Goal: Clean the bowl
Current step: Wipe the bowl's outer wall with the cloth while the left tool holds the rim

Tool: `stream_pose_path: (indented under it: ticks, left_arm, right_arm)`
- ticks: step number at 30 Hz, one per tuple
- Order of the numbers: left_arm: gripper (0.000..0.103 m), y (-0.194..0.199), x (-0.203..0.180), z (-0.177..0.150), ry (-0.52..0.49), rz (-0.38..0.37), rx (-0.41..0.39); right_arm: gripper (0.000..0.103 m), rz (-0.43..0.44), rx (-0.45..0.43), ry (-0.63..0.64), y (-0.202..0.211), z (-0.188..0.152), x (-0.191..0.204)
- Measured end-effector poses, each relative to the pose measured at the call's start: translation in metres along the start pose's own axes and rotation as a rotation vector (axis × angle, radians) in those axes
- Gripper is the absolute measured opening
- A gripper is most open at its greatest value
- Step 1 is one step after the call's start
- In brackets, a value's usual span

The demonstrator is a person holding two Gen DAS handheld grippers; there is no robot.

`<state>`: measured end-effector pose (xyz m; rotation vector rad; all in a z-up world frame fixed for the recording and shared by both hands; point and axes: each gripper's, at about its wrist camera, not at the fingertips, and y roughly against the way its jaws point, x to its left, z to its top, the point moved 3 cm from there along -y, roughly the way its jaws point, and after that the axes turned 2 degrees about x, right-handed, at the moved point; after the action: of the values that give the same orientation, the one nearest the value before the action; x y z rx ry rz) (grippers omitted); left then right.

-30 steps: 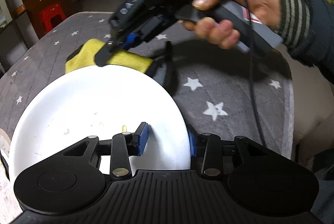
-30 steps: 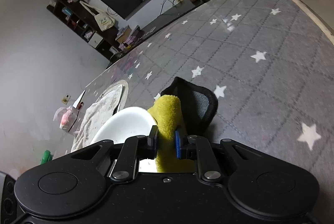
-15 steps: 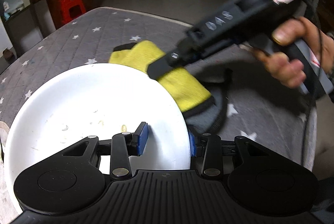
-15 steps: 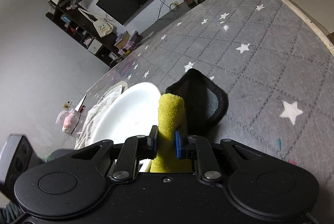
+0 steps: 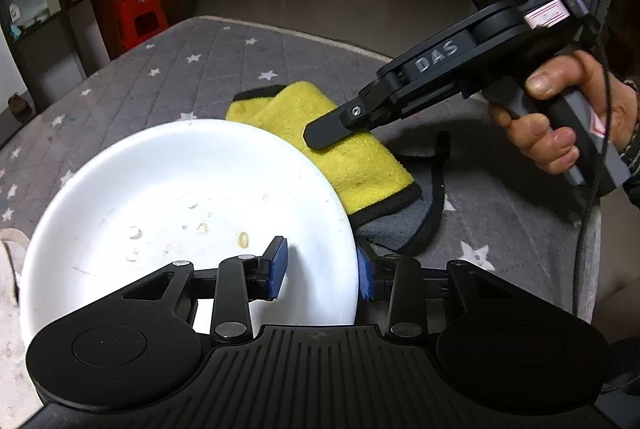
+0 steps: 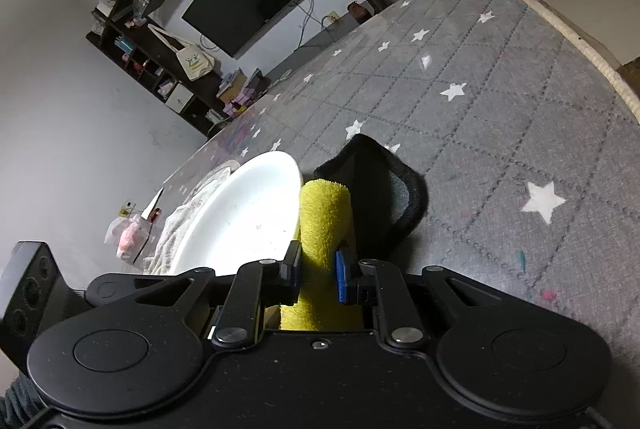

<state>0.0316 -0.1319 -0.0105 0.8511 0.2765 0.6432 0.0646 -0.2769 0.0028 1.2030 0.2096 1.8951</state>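
Observation:
A white bowl point(image 5: 180, 197) with small food specks inside rests on the grey star-patterned mattress. My left gripper point(image 5: 322, 267) is shut on the bowl's right rim, one pad inside and one outside. My right gripper point(image 6: 318, 269) is shut on a yellow cloth point(image 6: 324, 221) with a grey back and black edging. In the left wrist view the right gripper point(image 5: 320, 137) holds the yellow cloth point(image 5: 352, 157) just beyond the bowl's far right rim. The bowl also shows in the right wrist view point(image 6: 240, 217), left of the cloth.
The mattress point(image 6: 500, 117) ends at a piped edge on the far side. A crumpled whitish cloth point(image 6: 180, 225) lies beside the bowl. A red stool point(image 5: 138, 17) and dark shelves stand beyond the mattress.
The right gripper has swung with the yellow cloth from the bowl's far left rim to its far right side. The left gripper keeps its hold on the bowl rim.

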Motion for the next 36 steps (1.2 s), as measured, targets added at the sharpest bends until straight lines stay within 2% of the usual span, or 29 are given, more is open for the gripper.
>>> stream_pose_path:
  ticks: [8,18,20,23,36]
  left_arm:
    - [0.039,0.036,-0.007,-0.025,-0.121,0.033,-0.003]
    - [0.04,0.044,-0.001,-0.049,-0.186,0.076,0.061]
    - [0.039,0.045,0.002,-0.054,-0.189,0.08,0.073]
    - [0.029,0.044,0.005,-0.06,-0.19,0.078,0.093]
    - [0.024,0.038,0.0,-0.05,-0.155,0.062,0.052]
  right_arm:
    - [0.017,-0.023,-0.01,0.006,-0.004,-0.005,0.001]
    - [0.017,-0.02,-0.025,-0.027,-0.005,-0.009,-0.003]
    - [0.017,-0.02,-0.028,-0.03,-0.005,-0.01,-0.003]
    - [0.017,-0.02,-0.031,-0.033,-0.005,-0.011,-0.002]
    - [0.017,0.005,-0.029,-0.051,-0.002,-0.022,-0.001]
